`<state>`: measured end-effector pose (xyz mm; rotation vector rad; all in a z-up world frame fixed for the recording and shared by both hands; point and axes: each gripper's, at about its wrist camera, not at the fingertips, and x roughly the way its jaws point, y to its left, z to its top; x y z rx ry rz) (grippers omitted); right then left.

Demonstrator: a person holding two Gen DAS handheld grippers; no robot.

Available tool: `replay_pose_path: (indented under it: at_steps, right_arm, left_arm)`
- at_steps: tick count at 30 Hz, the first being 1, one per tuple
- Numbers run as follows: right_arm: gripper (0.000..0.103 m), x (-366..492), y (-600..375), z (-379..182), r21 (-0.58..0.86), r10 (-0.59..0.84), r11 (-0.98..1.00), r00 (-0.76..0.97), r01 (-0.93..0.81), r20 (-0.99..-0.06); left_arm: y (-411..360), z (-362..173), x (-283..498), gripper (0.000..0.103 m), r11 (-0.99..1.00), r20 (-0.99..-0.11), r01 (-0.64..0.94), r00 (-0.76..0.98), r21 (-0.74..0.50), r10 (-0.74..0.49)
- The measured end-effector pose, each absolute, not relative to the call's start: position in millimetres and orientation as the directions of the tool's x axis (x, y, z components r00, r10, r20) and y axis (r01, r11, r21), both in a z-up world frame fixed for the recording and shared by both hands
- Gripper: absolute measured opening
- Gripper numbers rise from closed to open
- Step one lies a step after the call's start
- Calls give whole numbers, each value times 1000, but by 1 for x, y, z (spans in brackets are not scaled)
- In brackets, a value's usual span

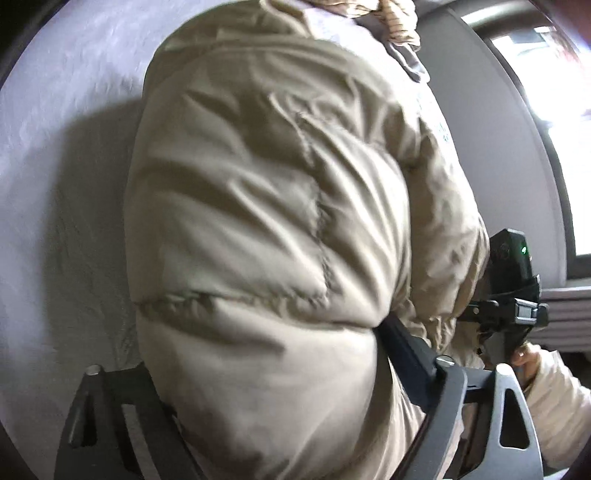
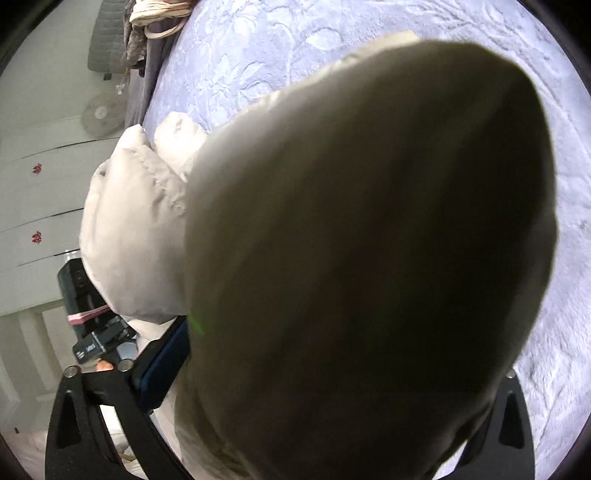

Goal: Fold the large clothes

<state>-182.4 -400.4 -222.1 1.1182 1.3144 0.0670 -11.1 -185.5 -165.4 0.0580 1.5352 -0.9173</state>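
Puffy beige quilted down jacket [image 1: 266,229] bunched into thick bundle, lifted above lavender embossed bedspread [image 2: 369,44], likely for carrying fold over. Left tool [image 1: 266,387] straddles jacket's lower bulk, jaws wide, padding filling gap and pressing against inner finger; firm clamp cannot be told. Right tool [image 2: 314,369] at jacket's other side, jaws wide around fat fold, blue pad against fabric. Person's hand [image 1: 524,360] on right tool's handle beyond jacket. Striped cloth heap [image 2: 159,14] past jacket at bed edge
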Motion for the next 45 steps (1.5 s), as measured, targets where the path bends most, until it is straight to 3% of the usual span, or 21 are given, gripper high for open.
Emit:
replay_pose_path:
  at_steps: [2,5,8,20,32,39,45]
  right_arm:
    - [73,-184,-400,-217,680,607,505,343,531,-717]
    - [56,-188,-398,-208,690,608,516,351,507,-712]
    - [50,-191,-396,-202,700,612,523,358,487,-706]
    - [48,-167,-356,-173,719,582,534,424,445,-694]
    - [48,-39,-288,-153,726,558,594,473,346,-682]
    - [48,85,-281,-165,715,568,635,450,294,-689]
    - [48,141,-298,-189,684,537,668,445,294,-716]
  left_arm:
    - [-189,-156,-17,85,679,-869,557,-190,-478,-456]
    - [-200,-146,-38,84,677,-880,582,-167,-452,-444]
    - [-205,-138,-40,82,671,-884,598,-148,-438,-444]
    - [-146,-112,-19,82,643,-860,629,-82,-437,-504]
    - [-40,-81,109,82,680,-840,602,30,-418,-543]
    - [-20,-103,202,82,760,-851,538,137,-365,-506]
    - [-35,-144,257,82,791,-867,544,209,-281,-452]
